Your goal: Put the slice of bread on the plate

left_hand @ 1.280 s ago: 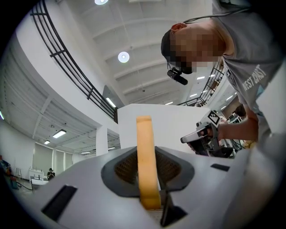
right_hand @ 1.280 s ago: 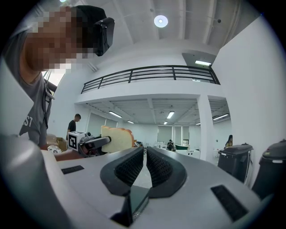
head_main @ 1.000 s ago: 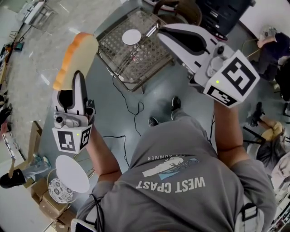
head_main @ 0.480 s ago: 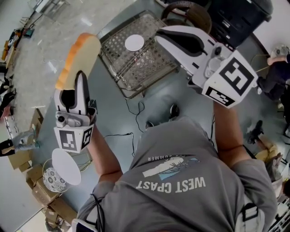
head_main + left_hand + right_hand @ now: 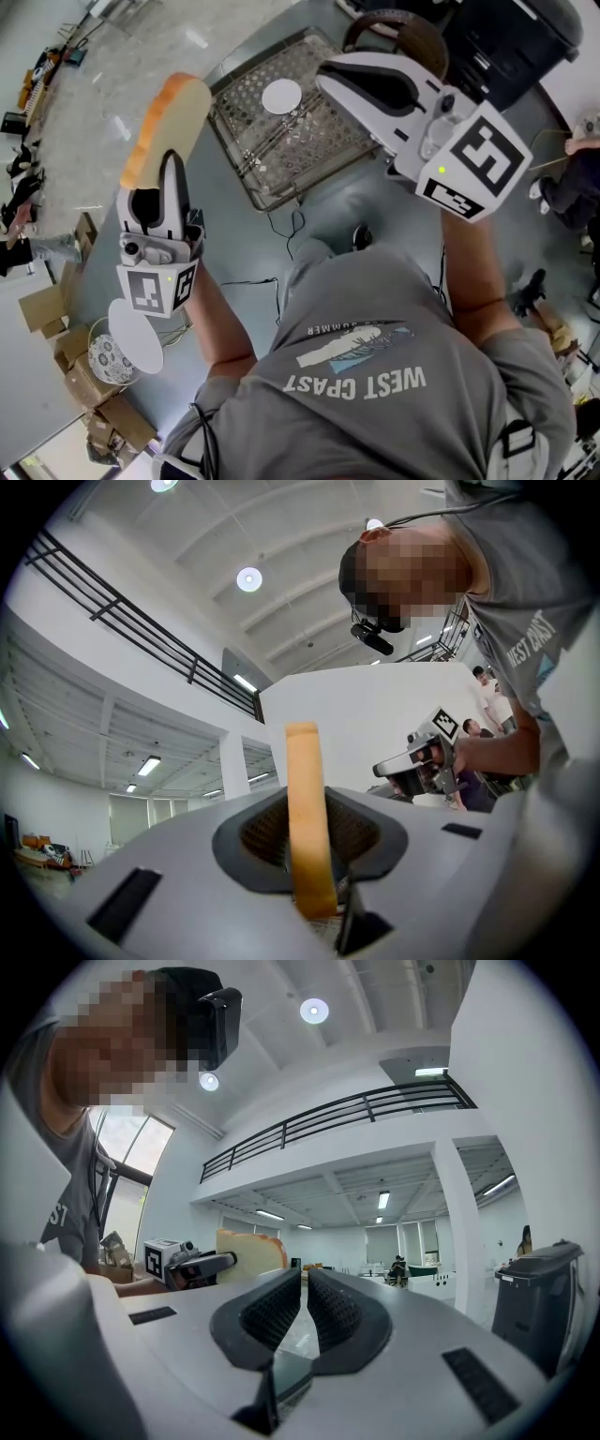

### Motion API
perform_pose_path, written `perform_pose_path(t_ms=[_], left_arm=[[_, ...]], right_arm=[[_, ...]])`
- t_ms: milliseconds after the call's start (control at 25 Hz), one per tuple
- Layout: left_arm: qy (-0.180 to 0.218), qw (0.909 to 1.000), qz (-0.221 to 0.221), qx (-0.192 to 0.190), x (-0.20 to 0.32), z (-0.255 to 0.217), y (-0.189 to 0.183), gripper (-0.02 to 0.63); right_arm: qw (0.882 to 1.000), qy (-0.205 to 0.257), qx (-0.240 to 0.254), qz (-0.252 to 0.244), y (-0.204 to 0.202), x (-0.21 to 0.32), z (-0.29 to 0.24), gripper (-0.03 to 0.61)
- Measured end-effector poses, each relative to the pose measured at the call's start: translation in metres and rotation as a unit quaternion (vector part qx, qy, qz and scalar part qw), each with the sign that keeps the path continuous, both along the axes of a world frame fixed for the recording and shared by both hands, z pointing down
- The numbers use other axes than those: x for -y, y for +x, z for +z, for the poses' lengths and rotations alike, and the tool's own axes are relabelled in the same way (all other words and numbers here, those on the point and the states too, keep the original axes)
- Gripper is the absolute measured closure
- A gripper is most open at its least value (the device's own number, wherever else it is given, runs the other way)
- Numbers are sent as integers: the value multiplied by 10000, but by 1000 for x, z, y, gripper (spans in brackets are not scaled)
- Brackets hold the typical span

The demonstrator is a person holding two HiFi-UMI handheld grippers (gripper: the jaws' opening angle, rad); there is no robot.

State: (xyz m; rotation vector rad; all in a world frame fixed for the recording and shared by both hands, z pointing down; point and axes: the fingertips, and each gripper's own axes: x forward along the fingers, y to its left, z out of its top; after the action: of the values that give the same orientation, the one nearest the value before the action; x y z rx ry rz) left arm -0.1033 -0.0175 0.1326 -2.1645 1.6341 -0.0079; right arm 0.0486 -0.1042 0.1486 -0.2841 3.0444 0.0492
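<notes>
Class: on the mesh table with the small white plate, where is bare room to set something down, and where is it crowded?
Bare mesh lies left of and nearer than the white plate on the mesh table. Its right side hides behind the right gripper. Crowded: the floor by the cardboard boxes.

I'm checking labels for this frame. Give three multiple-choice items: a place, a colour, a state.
1. The white plate lies: A on the mesh table; B on the floor; C in a gripper.
2. The slice of bread has a crust that is: A green; B orange-brown; C black.
3. The slice of bread is: A on the plate; B on the floor; C clamped in the left gripper.
1 A, it sits on the mesh; 2 B, its edge shows it; 3 C, the fingers press its lower end.
</notes>
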Motion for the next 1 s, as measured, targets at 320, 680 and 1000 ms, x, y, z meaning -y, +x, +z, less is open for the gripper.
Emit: perform_pose_path(t_ms=[320, 680, 1000], left_arm=[[-99, 9999, 102, -50, 25, 16, -27, 522], [-40, 9988, 465, -141, 70, 15, -69, 522], [-34, 9971, 752, -151, 104, 20, -114, 522]], right_arm=[[9998, -132, -88, 85, -27, 19, 20, 571], [9990, -110, -244, 366, -67, 47, 18, 571], [9975, -81, -339, 615, -114, 71, 18, 571]])
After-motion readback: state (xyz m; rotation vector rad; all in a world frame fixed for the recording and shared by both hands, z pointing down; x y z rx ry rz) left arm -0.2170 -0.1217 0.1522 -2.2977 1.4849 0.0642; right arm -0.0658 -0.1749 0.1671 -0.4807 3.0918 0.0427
